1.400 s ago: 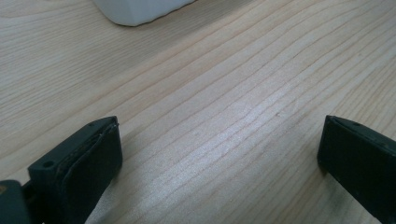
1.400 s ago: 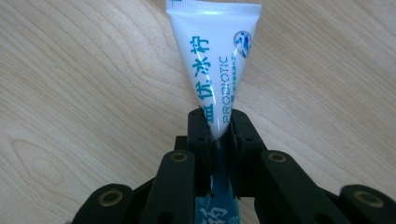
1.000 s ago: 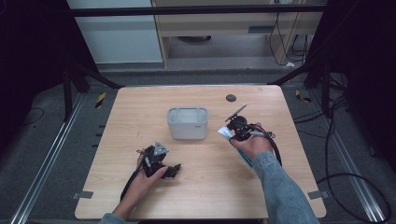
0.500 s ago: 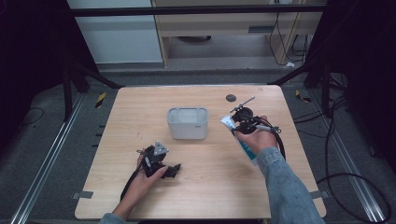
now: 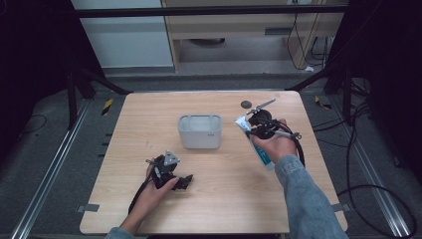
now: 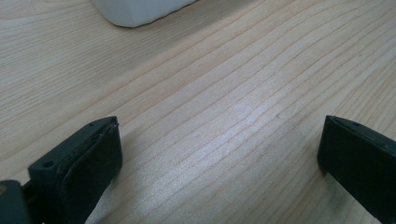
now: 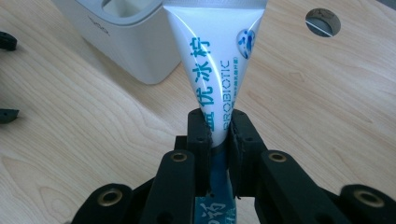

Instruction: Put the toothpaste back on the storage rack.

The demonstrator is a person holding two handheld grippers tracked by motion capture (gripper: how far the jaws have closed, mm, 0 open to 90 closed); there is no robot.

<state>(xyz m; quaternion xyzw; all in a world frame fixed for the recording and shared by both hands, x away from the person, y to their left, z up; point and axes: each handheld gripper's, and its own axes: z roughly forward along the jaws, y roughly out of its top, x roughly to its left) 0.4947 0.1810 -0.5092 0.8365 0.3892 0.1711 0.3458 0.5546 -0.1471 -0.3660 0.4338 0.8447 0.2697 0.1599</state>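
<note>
A white toothpaste tube (image 7: pixel 217 65) with blue print is pinched between the jaws of my right gripper (image 7: pixel 218 135), its flat end pointing away from me. In the high view the right gripper (image 5: pixel 256 127) holds the toothpaste tube (image 5: pixel 261 154) lifted to the right of a white holder box (image 5: pixel 200 131) with openings in its top. The white holder box (image 7: pixel 122 32) lies just ahead and left of the tube. My left gripper (image 5: pixel 185 181) rests low on the table at front left, open, with bare wood between its jaws (image 6: pixel 219 154).
A round dark hole (image 5: pixel 246 104) sits in the wooden table (image 5: pixel 124 124) behind the right gripper; it also appears as the hole (image 7: pixel 322 21). Cables trail from both grippers. Metal frame legs and a floor rail flank the table.
The right gripper has carried the toothpaste tube slightly up and away from the table's front, tilting it toward the white box. The left gripper has stayed put.
</note>
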